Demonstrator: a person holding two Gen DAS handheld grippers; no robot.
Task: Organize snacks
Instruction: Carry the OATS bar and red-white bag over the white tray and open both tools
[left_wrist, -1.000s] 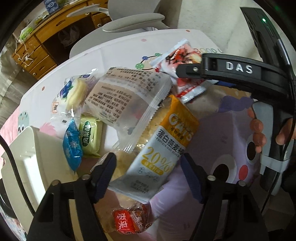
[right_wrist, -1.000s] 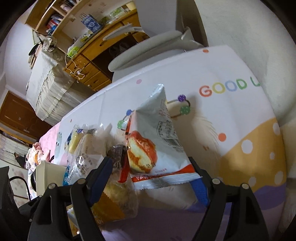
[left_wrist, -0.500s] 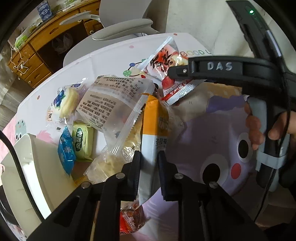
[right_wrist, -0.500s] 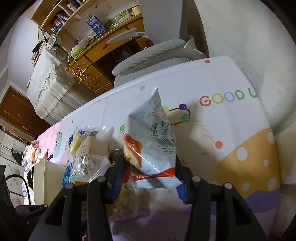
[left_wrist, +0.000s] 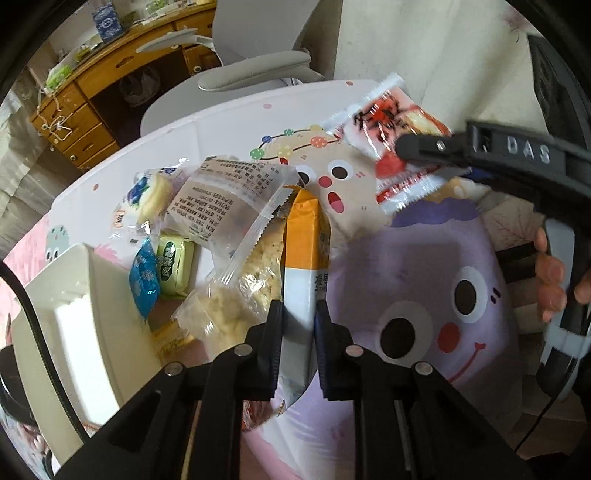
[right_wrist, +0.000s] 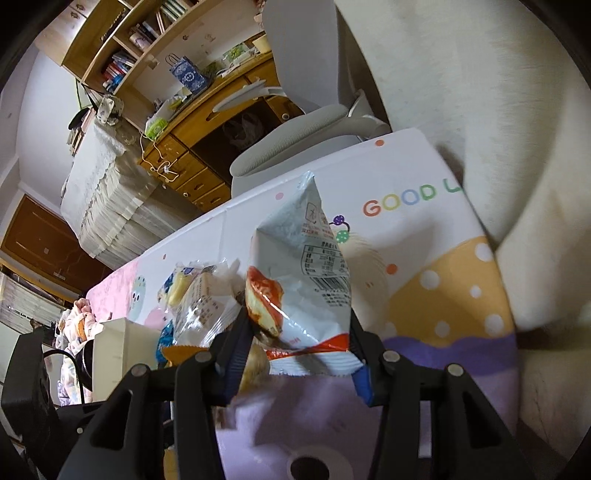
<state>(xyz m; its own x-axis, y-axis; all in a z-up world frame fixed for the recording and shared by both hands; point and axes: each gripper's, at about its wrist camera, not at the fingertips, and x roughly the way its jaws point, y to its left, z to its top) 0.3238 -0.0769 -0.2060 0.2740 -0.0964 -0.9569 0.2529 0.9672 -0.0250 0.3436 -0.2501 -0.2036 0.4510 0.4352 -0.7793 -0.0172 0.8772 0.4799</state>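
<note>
My left gripper (left_wrist: 297, 332) is shut on an orange-and-white oat snack packet (left_wrist: 303, 258), which stands on edge between its pads above the cartoon tablecloth. My right gripper (right_wrist: 295, 343) is shut on a white-and-red cake packet (right_wrist: 303, 280), lifted off the table. The same packet (left_wrist: 391, 147) shows in the left wrist view, pinched by the right gripper's black finger at the upper right. A pile of snacks lies left of the oat packet: a clear printed bag (left_wrist: 229, 199), crumbly biscuits (left_wrist: 236, 295), a green packet (left_wrist: 173, 262), a blue packet (left_wrist: 144, 280) and a blueberry cake (left_wrist: 147, 195).
A white container (left_wrist: 85, 317) stands at the table's left edge. A grey office chair (left_wrist: 258, 70) and a wooden desk (left_wrist: 110, 85) stand beyond the table. A person's fingers (left_wrist: 554, 280) grip the right handle. A pale cushion or sofa (right_wrist: 517, 147) borders the table on the right.
Both grippers closed on their packets and lifted them. The oat packet turned from lying flat to standing on edge. The red cake packet rose and moved right, uncovering the cartoon face on the cloth.
</note>
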